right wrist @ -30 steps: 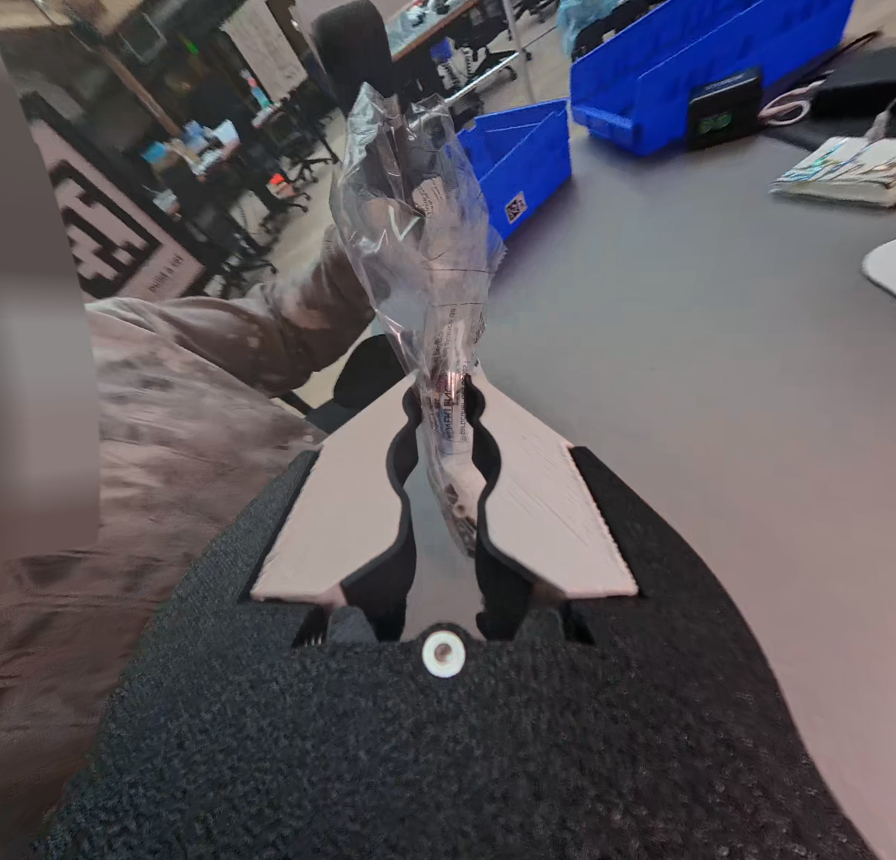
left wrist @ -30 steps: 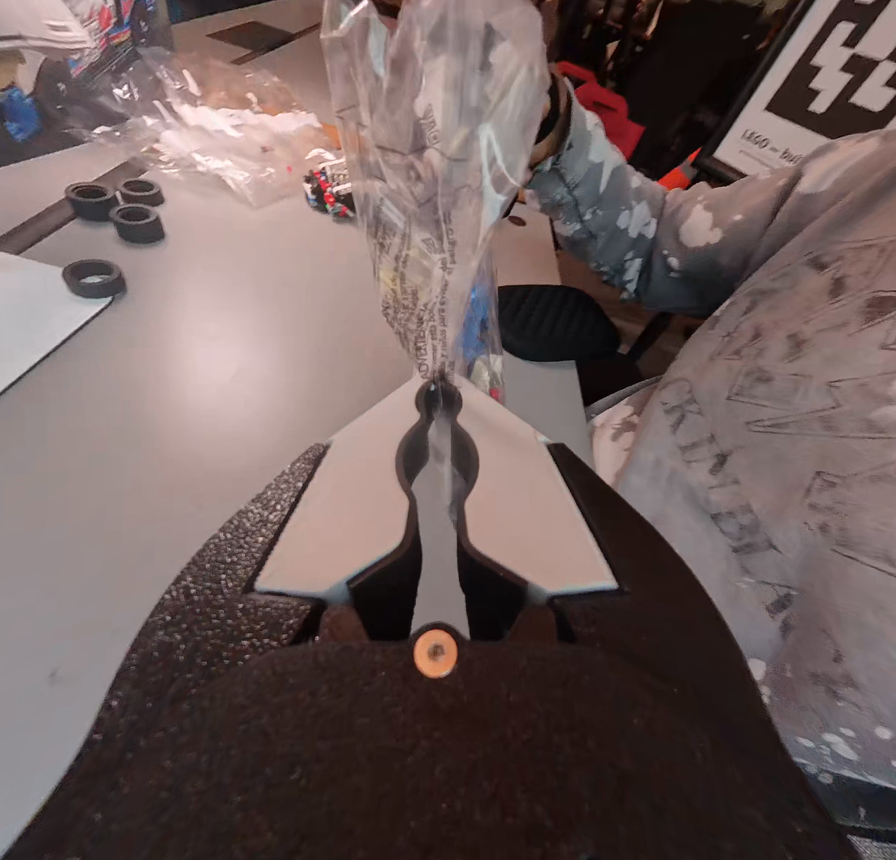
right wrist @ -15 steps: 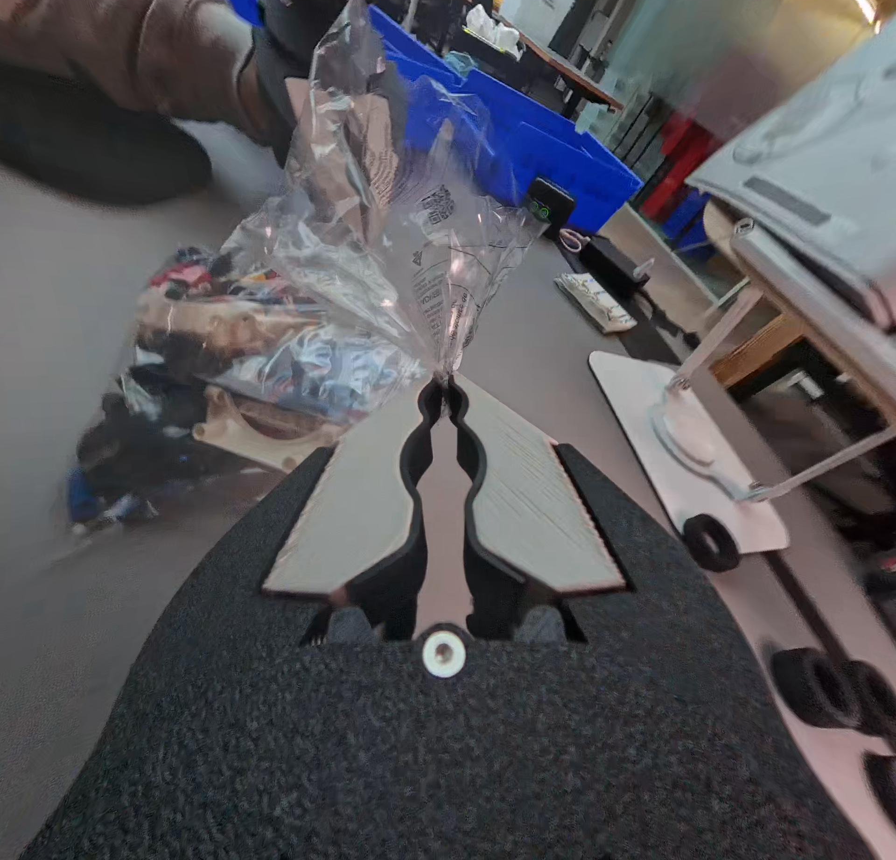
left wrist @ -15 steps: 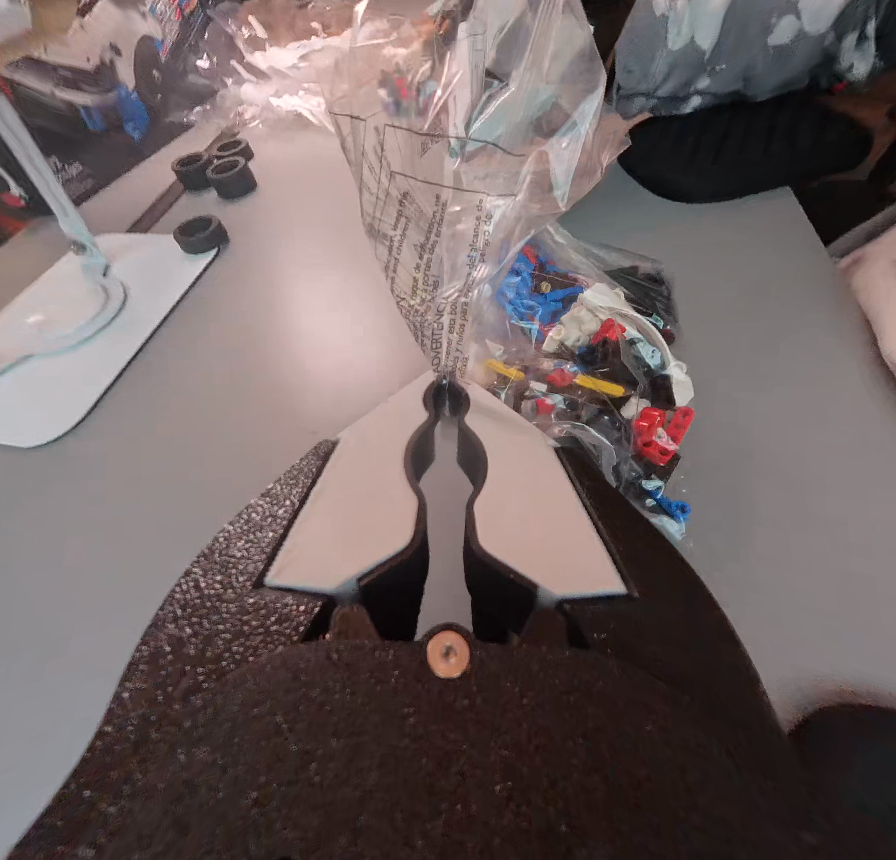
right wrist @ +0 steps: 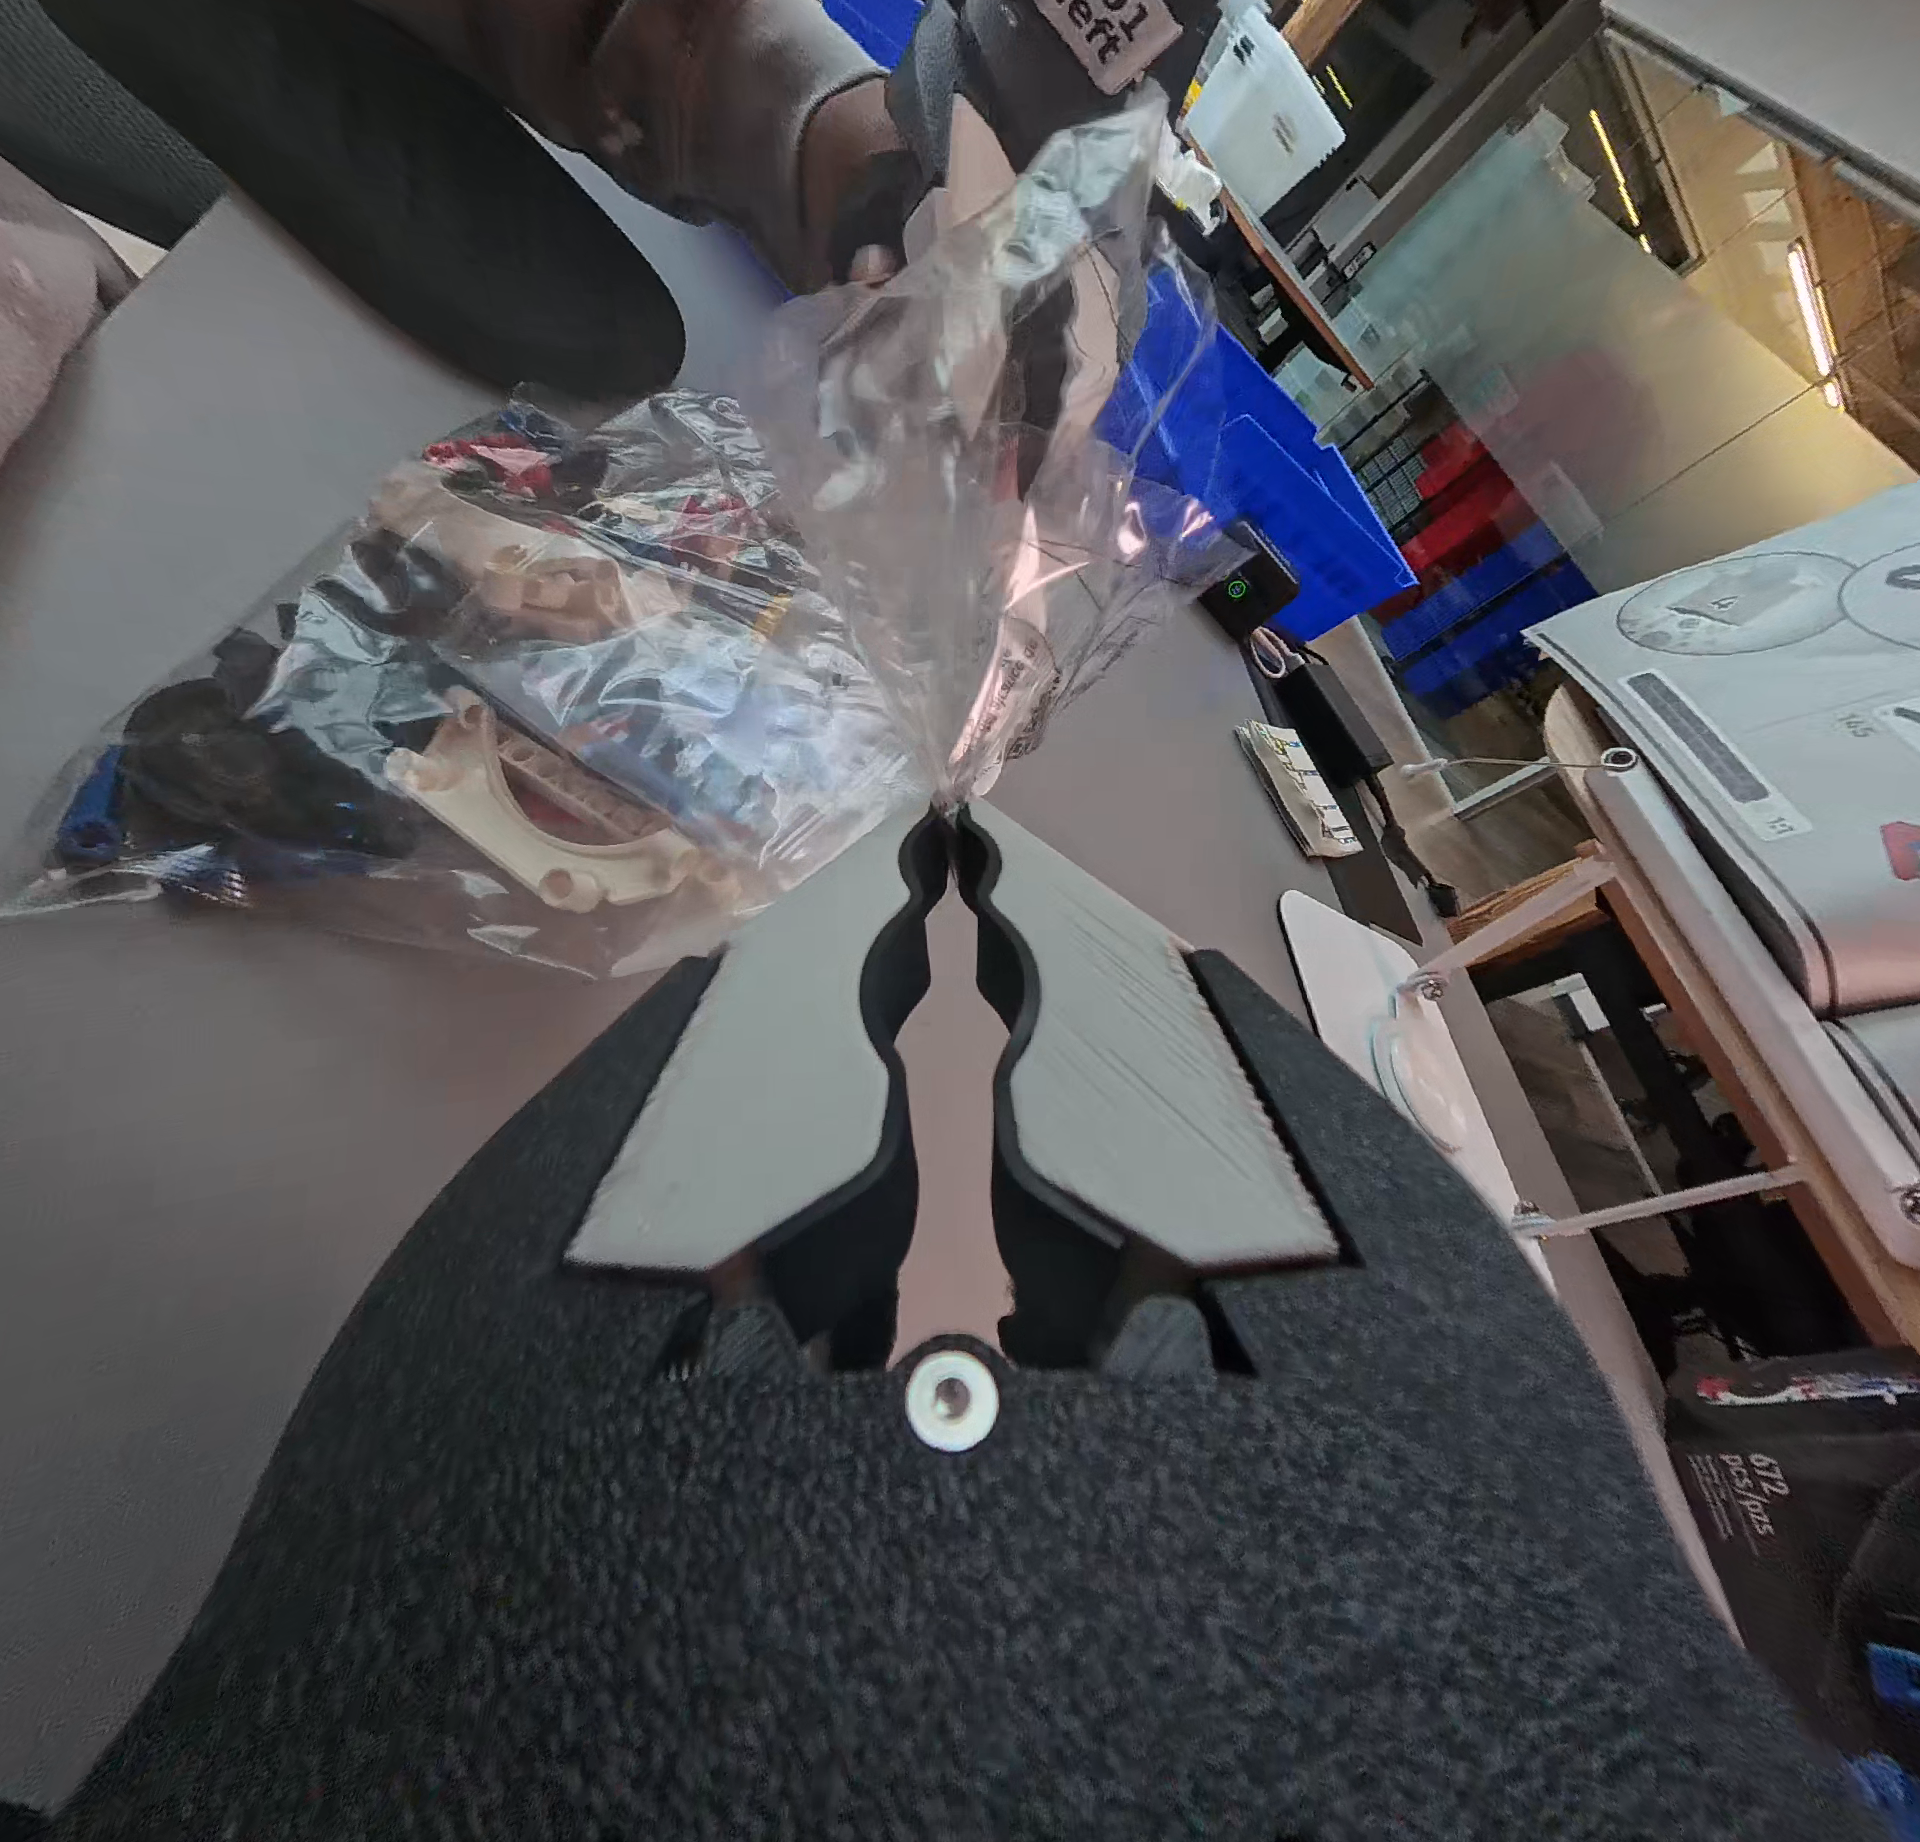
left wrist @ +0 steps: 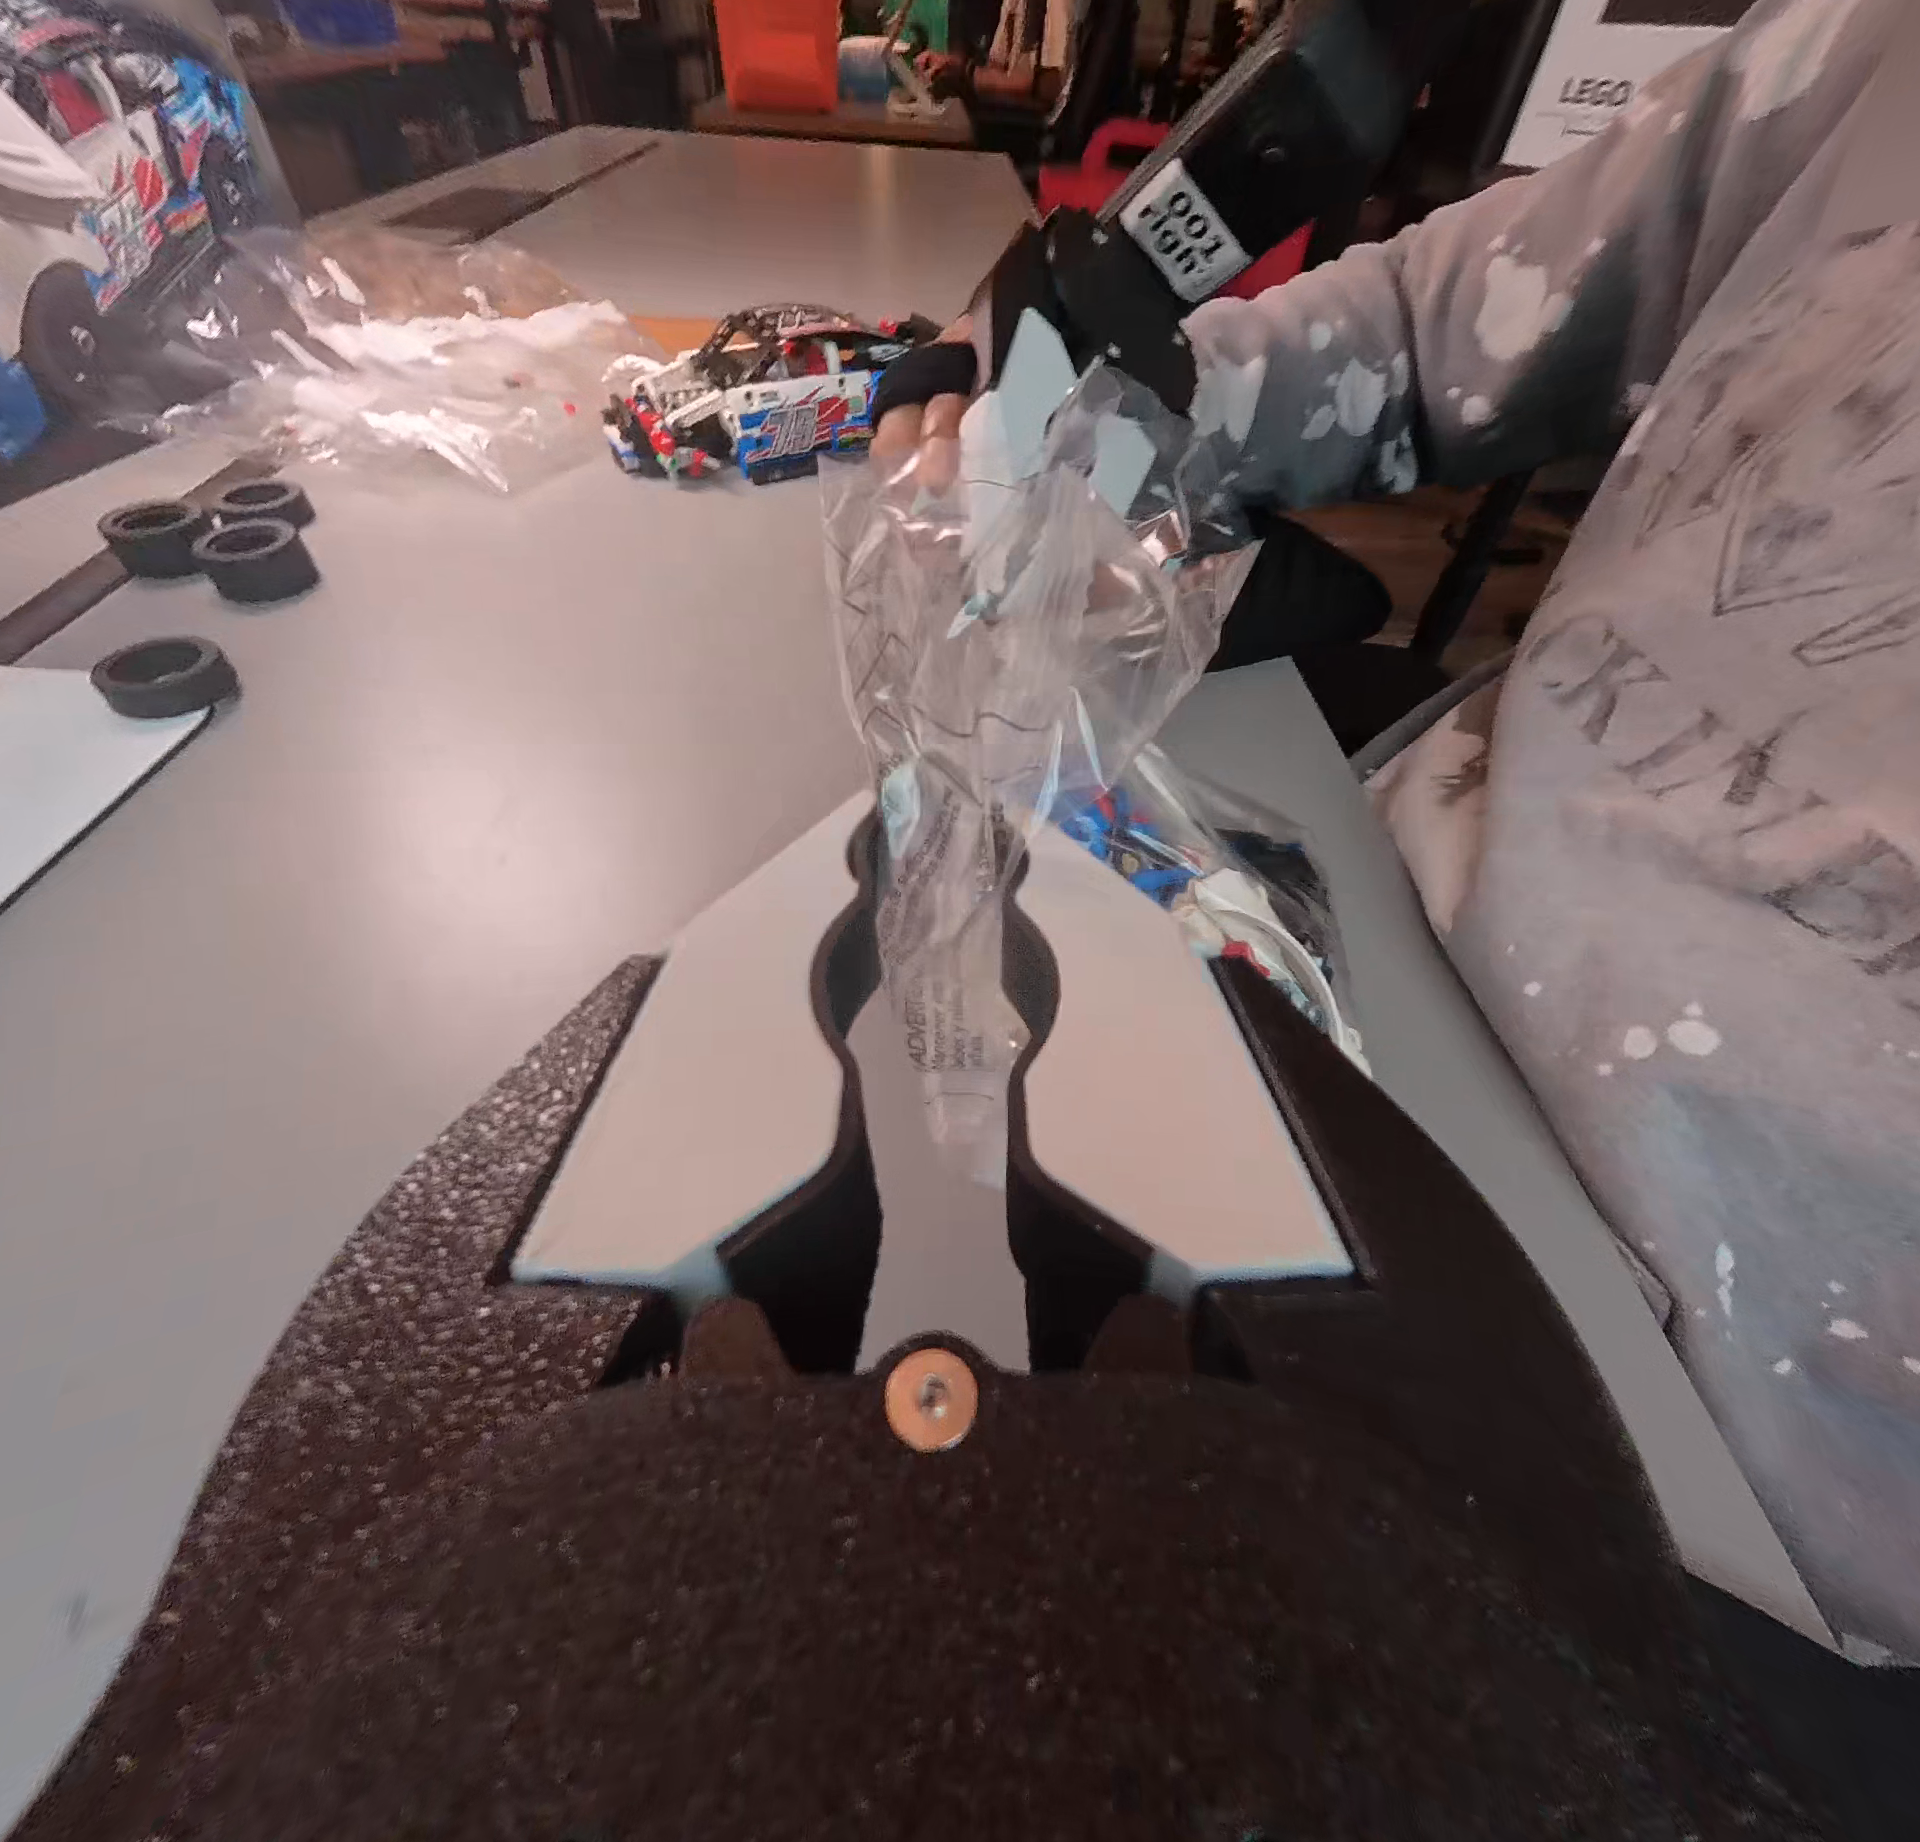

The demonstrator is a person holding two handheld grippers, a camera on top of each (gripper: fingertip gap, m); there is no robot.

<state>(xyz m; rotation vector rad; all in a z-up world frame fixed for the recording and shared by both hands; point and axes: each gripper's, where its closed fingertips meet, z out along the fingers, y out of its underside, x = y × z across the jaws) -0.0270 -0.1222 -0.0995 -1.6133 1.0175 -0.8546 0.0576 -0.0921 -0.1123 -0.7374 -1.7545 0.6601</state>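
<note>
**Two grippers on one clear bag**

A corner of the clear bag (right wrist: 935, 504) is being pinched between the tightly pressed tips of the right gripper (right wrist: 948, 821). Its loaded end is being left resting on the table (left wrist: 520, 753) at ten o'clock. The left gripper (left wrist: 948, 847) jaws are being held parted around twisted film. So small a pinch is judged liable to slip.
</note>
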